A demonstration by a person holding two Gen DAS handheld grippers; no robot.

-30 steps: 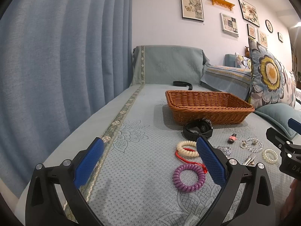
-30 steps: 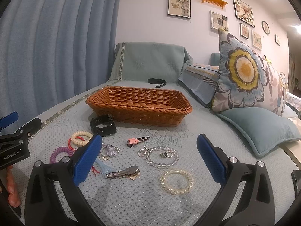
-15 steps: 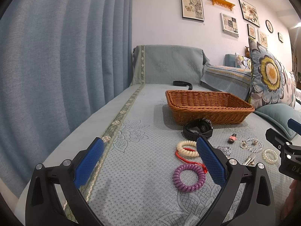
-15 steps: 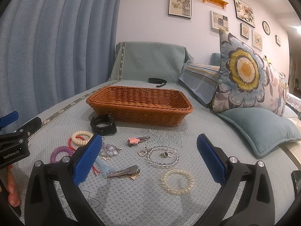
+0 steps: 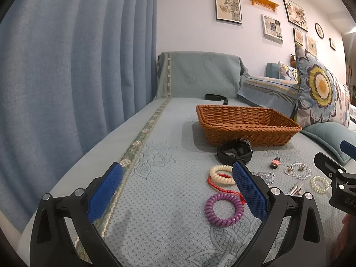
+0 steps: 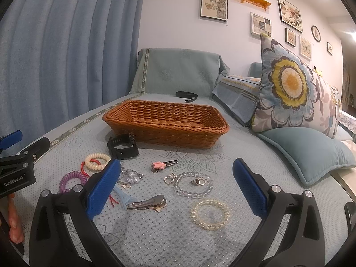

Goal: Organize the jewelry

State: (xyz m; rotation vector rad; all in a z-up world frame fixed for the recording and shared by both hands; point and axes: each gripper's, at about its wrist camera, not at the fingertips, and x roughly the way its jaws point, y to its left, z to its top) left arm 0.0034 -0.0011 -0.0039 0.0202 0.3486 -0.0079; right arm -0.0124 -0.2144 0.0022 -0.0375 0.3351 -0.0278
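Right wrist shows our right gripper spread wide, empty, with the bead bracelet between its jaws and the basket beyond. Our left gripper gapes too, empty; the purple coil lies just inside its right jaw.

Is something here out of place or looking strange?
Yes. A black strap lies alone behind the wicker basket, far from the jewelry in front. The red cord is tangled with the cream coil bracelet. Nothing looks damaged.

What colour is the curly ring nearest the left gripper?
Purple. The coil ring shows best in the left wrist view.
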